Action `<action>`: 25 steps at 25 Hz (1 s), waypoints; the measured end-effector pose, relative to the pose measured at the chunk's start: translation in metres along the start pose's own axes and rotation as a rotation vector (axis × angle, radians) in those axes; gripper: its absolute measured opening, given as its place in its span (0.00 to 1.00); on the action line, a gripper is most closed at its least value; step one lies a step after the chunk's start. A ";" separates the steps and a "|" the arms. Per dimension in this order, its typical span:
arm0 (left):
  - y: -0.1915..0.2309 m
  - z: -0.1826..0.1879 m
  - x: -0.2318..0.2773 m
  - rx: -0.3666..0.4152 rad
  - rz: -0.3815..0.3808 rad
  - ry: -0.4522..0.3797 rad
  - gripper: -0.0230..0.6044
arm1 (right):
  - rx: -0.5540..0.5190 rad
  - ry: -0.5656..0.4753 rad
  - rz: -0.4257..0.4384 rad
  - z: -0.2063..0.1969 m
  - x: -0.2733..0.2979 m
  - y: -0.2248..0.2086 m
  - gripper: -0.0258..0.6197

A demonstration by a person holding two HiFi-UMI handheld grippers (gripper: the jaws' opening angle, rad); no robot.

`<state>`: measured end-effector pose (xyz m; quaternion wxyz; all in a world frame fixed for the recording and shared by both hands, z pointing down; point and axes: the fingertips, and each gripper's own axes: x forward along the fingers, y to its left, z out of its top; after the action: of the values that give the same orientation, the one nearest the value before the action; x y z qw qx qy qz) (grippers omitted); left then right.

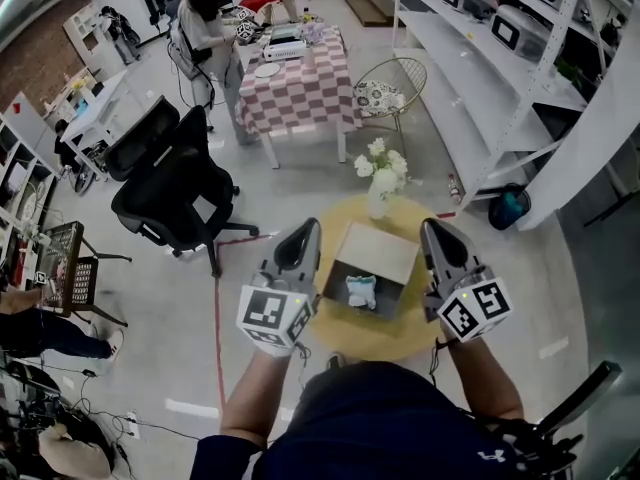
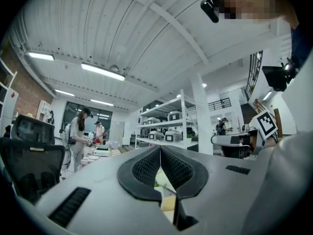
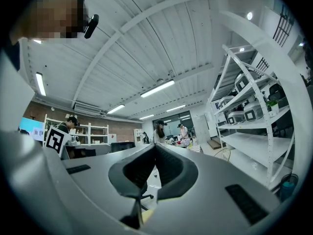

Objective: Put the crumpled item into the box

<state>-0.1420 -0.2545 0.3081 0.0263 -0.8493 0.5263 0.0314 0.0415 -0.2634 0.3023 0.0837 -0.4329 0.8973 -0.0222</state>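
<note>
Reads as an open-plan lab hall: white metal shelving (image 1: 440, 38) holding devices, black office chair (image 1: 175, 193), checkered table (image 1: 300, 93), ceiling strip lights (image 2: 102, 71), people working at benches.

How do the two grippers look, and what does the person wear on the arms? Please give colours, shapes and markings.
The left gripper and right gripper are alike: a grey body narrowing to a tip, black ribbed fingers, and a white cube with black square markers at the rear. The person wears a dark short-sleeved shirt.

surface: round yellow table (image 1: 398, 344) | on it: open box (image 1: 380, 253); vase of white flowers (image 1: 378, 196)
</note>
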 end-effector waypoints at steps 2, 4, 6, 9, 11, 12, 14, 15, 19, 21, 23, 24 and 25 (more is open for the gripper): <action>-0.001 0.000 0.000 -0.003 -0.001 0.003 0.07 | -0.002 0.006 0.001 -0.002 -0.001 0.000 0.04; -0.001 -0.002 0.000 -0.003 -0.003 0.004 0.07 | -0.001 0.008 0.000 -0.003 -0.001 0.000 0.04; -0.001 -0.003 0.000 -0.003 -0.003 0.004 0.07 | 0.000 0.005 0.002 -0.004 -0.001 0.000 0.04; -0.002 -0.006 0.000 -0.003 0.001 0.010 0.07 | 0.003 0.003 0.007 -0.006 -0.002 0.001 0.04; -0.002 -0.008 -0.001 -0.005 0.003 0.015 0.07 | 0.004 0.006 0.011 -0.006 -0.003 0.001 0.04; -0.003 -0.008 -0.001 -0.007 0.003 0.018 0.07 | 0.005 0.008 0.014 -0.007 -0.003 0.002 0.04; -0.003 -0.009 -0.001 -0.010 0.004 0.021 0.07 | 0.007 0.012 0.018 -0.007 -0.003 0.003 0.04; -0.003 -0.009 -0.001 -0.011 0.005 0.023 0.07 | 0.008 0.014 0.019 -0.007 -0.002 0.003 0.04; -0.002 -0.012 0.001 -0.015 0.004 0.031 0.07 | 0.014 0.017 0.018 -0.008 -0.001 0.002 0.04; -0.002 -0.012 0.002 -0.015 0.004 0.032 0.07 | 0.017 0.017 0.017 -0.008 -0.001 0.001 0.04; -0.002 -0.013 0.002 -0.015 0.005 0.034 0.07 | 0.020 0.018 0.015 -0.009 -0.002 0.000 0.04; -0.002 -0.013 0.002 -0.015 0.006 0.035 0.07 | 0.022 0.019 0.013 -0.010 -0.002 -0.001 0.04; -0.001 -0.013 0.003 -0.016 0.007 0.036 0.07 | 0.024 0.020 0.013 -0.010 -0.001 -0.002 0.04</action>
<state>-0.1391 -0.2575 0.3212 0.0101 -0.8481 0.5294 0.0204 0.0416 -0.2639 0.3129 0.0801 -0.4259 0.9005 -0.0367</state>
